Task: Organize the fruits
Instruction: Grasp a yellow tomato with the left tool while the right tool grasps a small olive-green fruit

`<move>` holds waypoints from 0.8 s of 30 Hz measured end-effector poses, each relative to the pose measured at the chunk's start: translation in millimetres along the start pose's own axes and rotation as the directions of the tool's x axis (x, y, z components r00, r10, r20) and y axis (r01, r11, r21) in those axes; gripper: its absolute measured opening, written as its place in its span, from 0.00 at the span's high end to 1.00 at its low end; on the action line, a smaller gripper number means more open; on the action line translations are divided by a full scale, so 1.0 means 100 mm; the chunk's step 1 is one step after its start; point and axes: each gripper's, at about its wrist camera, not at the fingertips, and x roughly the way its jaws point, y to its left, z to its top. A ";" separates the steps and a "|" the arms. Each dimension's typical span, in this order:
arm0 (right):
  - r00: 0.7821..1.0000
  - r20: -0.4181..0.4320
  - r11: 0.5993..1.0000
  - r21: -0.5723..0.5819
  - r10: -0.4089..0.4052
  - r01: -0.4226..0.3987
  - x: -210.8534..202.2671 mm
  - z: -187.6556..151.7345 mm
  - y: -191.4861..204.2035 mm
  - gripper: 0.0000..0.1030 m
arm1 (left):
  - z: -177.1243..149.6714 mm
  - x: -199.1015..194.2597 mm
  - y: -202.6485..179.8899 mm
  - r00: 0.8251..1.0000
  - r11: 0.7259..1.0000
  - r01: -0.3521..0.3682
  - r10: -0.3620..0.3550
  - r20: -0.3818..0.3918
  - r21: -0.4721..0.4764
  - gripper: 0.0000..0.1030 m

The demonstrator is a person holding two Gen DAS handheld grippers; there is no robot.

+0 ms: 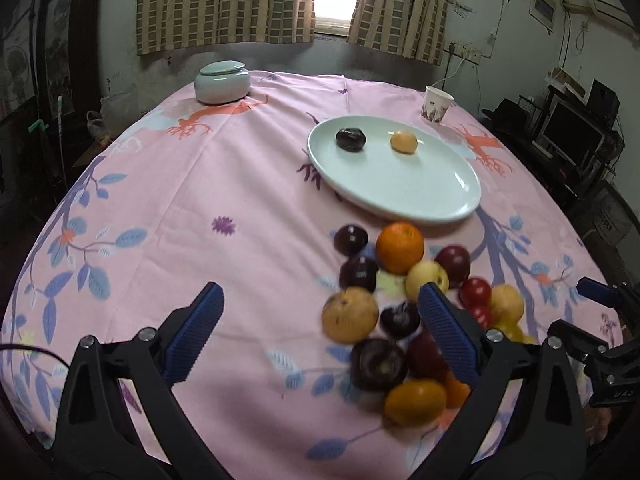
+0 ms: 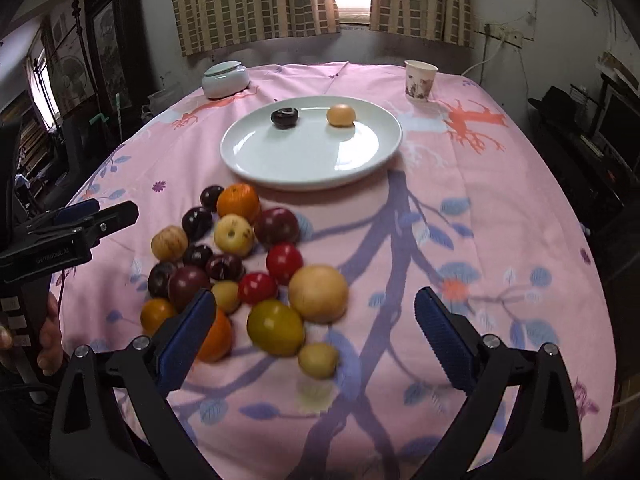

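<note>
A white oval plate (image 1: 400,196) (image 2: 312,168) holds a dark plum (image 1: 350,139) (image 2: 285,117) and a small tan fruit (image 1: 404,142) (image 2: 341,115). In front of it a pile of fruit lies on the pink cloth: an orange (image 1: 400,247) (image 2: 238,201), dark plums (image 1: 351,239), red tomatoes (image 2: 284,262), a big tan pear (image 2: 318,293), a yellow-green fruit (image 2: 275,326). My left gripper (image 1: 320,320) is open and empty, left of the pile. My right gripper (image 2: 314,328) is open and empty, its jaws either side of the pile's near end.
A pale lidded jar (image 1: 222,81) (image 2: 225,78) stands at the far left of the table. A paper cup (image 1: 437,105) (image 2: 419,80) stands at the far right. The left gripper (image 2: 80,224) shows at the left of the right wrist view. Shelves and a monitor (image 1: 568,132) stand right.
</note>
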 end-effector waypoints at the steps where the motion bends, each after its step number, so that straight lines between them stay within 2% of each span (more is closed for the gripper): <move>1: 1.000 -0.004 1.000 0.008 0.007 -0.007 -0.01 -0.09 0.00 0.03 | -0.08 -0.02 -0.02 1.000 1.000 -0.001 0.001 -0.012 0.024 0.03; 4: 0.999 -0.002 0.999 0.011 0.038 -0.038 0.00 -0.19 0.01 0.08 | -0.19 -0.07 -0.06 1.000 0.998 0.001 0.000 -0.028 0.064 0.03; 6: 0.999 -0.018 0.999 0.018 0.048 -0.048 0.04 -0.18 -0.01 0.34 | -0.23 -0.09 -0.05 1.000 0.998 0.001 0.001 -0.031 0.062 0.03; 9: 0.997 -0.053 0.998 0.029 0.059 -0.058 0.12 -0.21 -0.03 0.49 | -0.27 -0.16 -0.01 1.000 0.999 0.007 -0.006 -0.028 0.039 0.04; 15: 0.995 -0.098 0.999 0.033 0.022 -0.019 0.23 -0.28 -0.05 0.55 | -0.36 -0.19 -0.01 0.998 0.998 0.005 -0.002 -0.056 0.062 0.04; 16: 0.994 -0.105 0.999 0.036 0.027 -0.023 0.26 -0.29 -0.06 0.56 | -0.38 -0.19 -0.03 0.998 0.997 0.011 -0.007 -0.063 0.072 0.04; 20: 0.990 -0.119 0.996 0.055 0.075 -0.069 0.41 -0.31 -0.09 0.72 | -0.46 -0.14 -0.18 0.993 0.990 0.053 -0.038 -0.114 0.134 0.03; 24: 0.988 -0.111 0.993 0.060 0.109 -0.103 0.28 -0.33 -0.05 0.72 | -0.53 -0.03 -0.25 0.986 0.987 0.075 -0.052 -0.159 0.143 0.03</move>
